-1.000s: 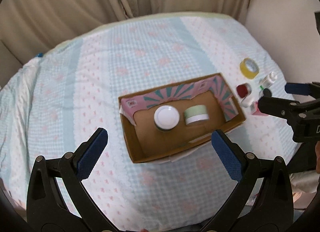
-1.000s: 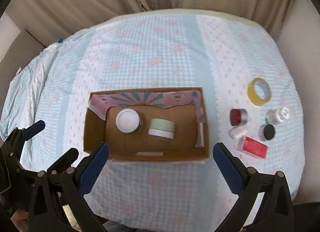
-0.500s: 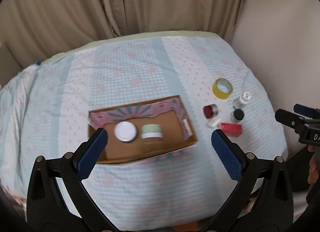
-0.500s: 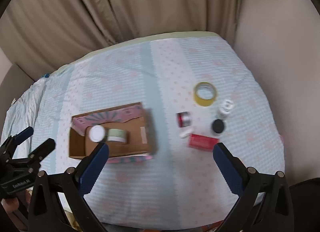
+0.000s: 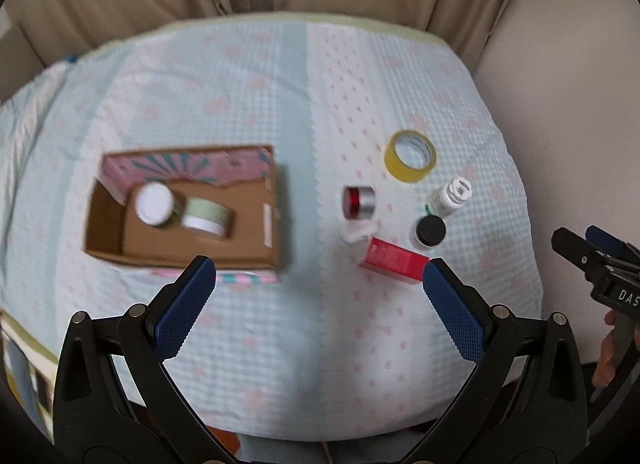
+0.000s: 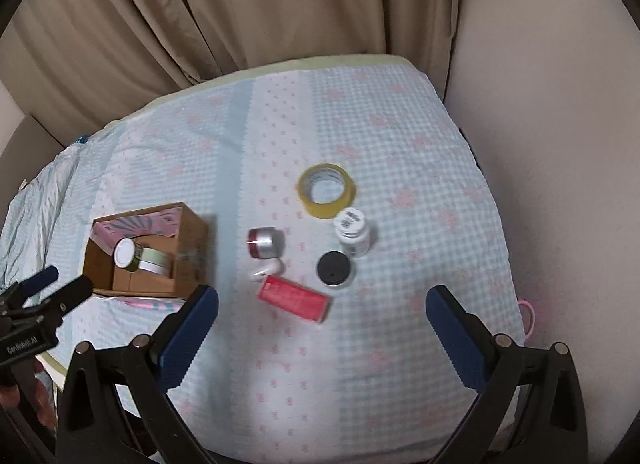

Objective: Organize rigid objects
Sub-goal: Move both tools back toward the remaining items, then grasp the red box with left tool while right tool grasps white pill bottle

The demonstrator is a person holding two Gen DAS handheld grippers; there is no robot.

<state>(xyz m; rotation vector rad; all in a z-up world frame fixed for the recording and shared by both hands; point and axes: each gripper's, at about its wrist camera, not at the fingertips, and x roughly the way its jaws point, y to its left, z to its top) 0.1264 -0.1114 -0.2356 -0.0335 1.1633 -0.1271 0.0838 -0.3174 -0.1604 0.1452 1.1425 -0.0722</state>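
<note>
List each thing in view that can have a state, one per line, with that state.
Cardboard box: open, holding two jars.
White-lidded jar: in box, lidded.
Green jar: in box, lidded.
Tape roll: lying flat.
White bottle: upright, capped.
Red box: lying flat.
Left claw: open.
Right claw: open.

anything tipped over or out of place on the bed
Yes: the red-capped silver jar lies on its side left of the upright white bottle and black-lidded jar. Six items remain outside the cardboard box.
</note>
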